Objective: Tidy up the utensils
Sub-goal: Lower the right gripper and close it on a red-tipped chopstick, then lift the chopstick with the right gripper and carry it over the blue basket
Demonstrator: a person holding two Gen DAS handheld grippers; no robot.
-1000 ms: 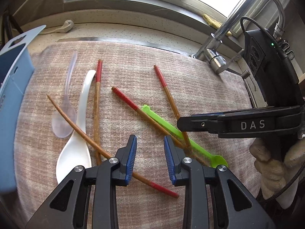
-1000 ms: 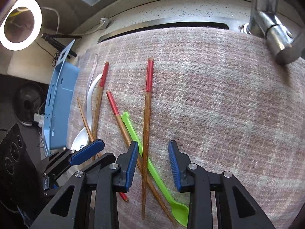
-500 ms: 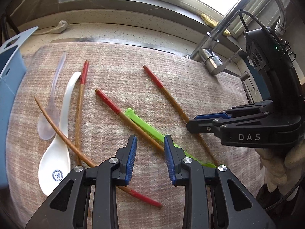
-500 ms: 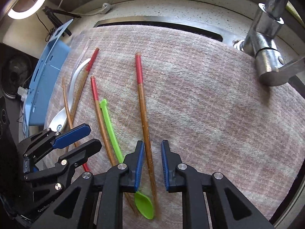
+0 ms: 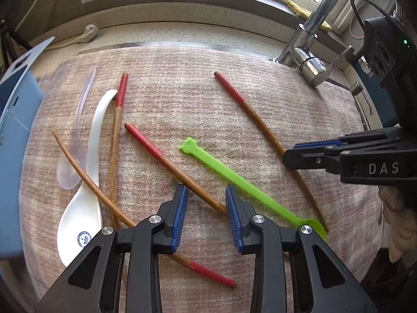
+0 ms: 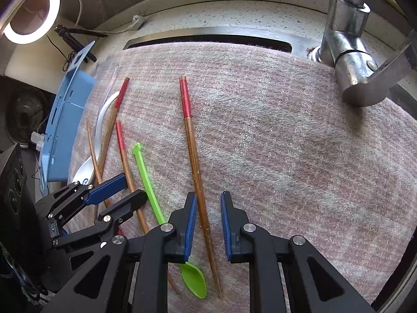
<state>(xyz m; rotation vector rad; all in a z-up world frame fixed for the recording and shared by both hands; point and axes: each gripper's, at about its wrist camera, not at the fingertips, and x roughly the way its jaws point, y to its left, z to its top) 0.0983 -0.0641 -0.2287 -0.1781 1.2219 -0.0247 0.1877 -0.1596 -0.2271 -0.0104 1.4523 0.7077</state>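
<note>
Chopstick [image 6: 198, 172] now sits between narrowed right gripper [image 6: 207, 221] jaws, unclamped; left gripper [image 5: 206, 208] opening, empty. Pickup imminent.

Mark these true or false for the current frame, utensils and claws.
1. The green spoon lies on the cloth. True.
2. The right claw straddles a chopstick. True.
3. The white spoon sits inside the blue holder. False: it lies on the cloth beside the holder.
4. Three chopsticks are in view. False: four lie on the cloth.
</note>
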